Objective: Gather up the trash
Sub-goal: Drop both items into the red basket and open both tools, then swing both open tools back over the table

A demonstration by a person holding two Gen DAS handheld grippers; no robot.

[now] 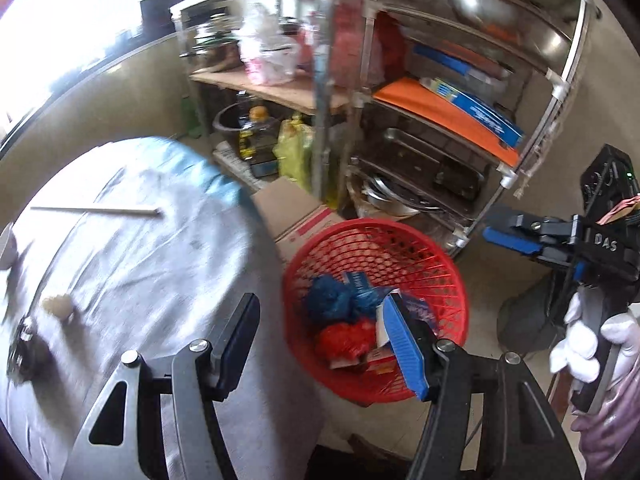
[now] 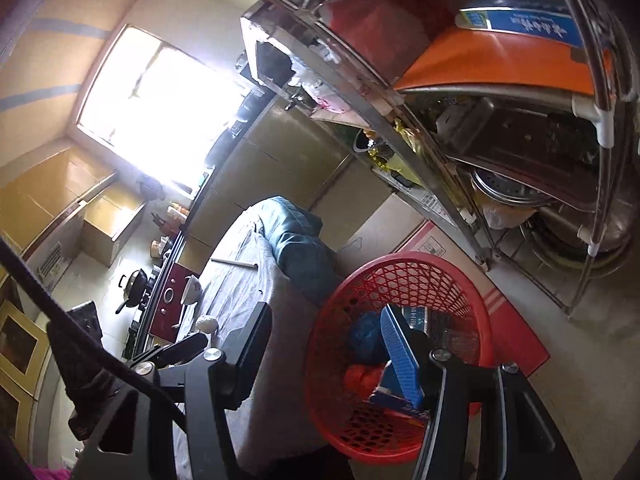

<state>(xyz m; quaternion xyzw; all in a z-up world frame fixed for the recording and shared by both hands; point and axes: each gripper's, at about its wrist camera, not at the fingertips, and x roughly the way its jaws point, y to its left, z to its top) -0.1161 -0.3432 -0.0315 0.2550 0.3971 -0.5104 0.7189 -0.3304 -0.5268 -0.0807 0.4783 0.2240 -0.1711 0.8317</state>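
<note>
A red mesh basket (image 1: 420, 256) stands on the floor beside a cloth-covered table (image 1: 152, 264). It holds a blue crumpled bag (image 1: 328, 298), a red bag (image 1: 344, 338) and some packets. My left gripper (image 1: 320, 344) hangs open over the gap between table edge and basket, with nothing between its fingers. My right gripper (image 2: 324, 356) is also open and empty, hovering above the basket (image 2: 400, 256). A crumpled paper ball (image 1: 58, 306) lies on the table at the left.
A thin stick (image 1: 96, 211) lies on the cloth, and a white bowl (image 2: 192, 286) stands at the table's far end. A metal shelf rack (image 1: 324, 92) full of pans and boxes rises behind the basket. A cardboard box (image 1: 296, 208) lies flat on the floor. A white-gloved hand (image 1: 580, 344) holds the right tool.
</note>
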